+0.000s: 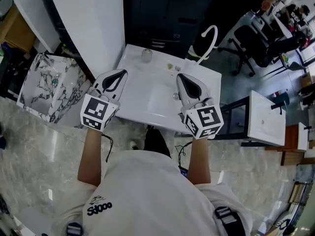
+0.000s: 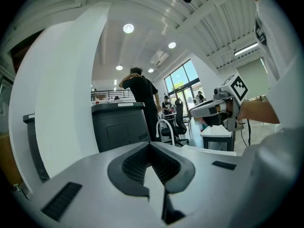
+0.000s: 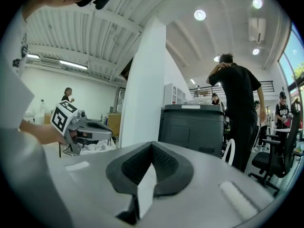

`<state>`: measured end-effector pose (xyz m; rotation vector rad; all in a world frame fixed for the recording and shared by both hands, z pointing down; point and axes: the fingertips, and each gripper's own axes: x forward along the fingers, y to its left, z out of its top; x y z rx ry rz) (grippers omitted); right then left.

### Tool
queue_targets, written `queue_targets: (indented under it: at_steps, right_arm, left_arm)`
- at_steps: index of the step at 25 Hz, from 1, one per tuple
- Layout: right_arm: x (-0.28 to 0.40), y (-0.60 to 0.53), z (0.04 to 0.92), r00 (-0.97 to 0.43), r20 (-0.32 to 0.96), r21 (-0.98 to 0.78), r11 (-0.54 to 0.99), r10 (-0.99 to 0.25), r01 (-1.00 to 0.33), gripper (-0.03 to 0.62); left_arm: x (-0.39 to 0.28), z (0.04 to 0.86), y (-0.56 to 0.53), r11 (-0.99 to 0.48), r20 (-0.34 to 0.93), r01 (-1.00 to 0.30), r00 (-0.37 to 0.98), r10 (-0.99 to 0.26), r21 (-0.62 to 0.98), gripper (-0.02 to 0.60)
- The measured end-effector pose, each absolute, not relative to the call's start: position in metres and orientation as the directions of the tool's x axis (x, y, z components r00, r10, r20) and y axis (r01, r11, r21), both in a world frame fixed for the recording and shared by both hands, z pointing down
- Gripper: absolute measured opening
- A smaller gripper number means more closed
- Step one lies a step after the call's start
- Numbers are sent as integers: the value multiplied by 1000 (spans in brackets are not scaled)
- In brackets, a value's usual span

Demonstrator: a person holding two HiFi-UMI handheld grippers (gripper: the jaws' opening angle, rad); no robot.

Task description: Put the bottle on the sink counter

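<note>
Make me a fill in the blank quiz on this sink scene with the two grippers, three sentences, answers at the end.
1. The left gripper and right gripper both have jaws that are ___.
2. The bottle stands on the sink ___, held by neither gripper.
3. The marbled basin lies to the person's ___.
Answers: shut; counter; left.

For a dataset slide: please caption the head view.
Person holds left gripper and right gripper, both shut and empty, above a white sink counter bearing a small bottle.
</note>
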<state>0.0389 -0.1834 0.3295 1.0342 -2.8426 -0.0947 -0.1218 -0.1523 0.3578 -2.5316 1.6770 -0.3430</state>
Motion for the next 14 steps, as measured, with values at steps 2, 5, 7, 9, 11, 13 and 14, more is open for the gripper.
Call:
queue_targets:
  at_steps: [2,5,7,9,11,13,14]
  right_arm:
    - [37,-183,332,-763,94,97,768,-640,-633,9]
    - [34,-182,335,-766,99,96,773,-635,-628,9]
    - [32,-181,336,-768,103,96,775,-631,-624,9]
    - [31,-180,337,-769,108,95,776,-631,-623,9]
    - [31,-180,339,-767,112,93,775,-631,-625,9]
    - [31,-180,342,-765,117,90,774,-633,-626,9]
    - [32,-180,344,-765,120,89,774,-633,-627,9]
  left_arm:
    - [-123,358,-152,-393,138,-899,371,-918,-192,0]
    - [-125,358,-151,-390,138,-901,369,-919,-188,0]
    - [-126,359,-150,-390,139,-902,369,-919,-184,2]
    - [-128,360,-149,-392,142,-903,371,-918,-178,0]
    - [-128,361,-149,-395,143,-903,374,-916,-170,0]
    - [-128,363,-148,-398,143,-902,377,-915,-165,0]
    - [-128,364,-148,-399,144,-902,379,-914,-163,0]
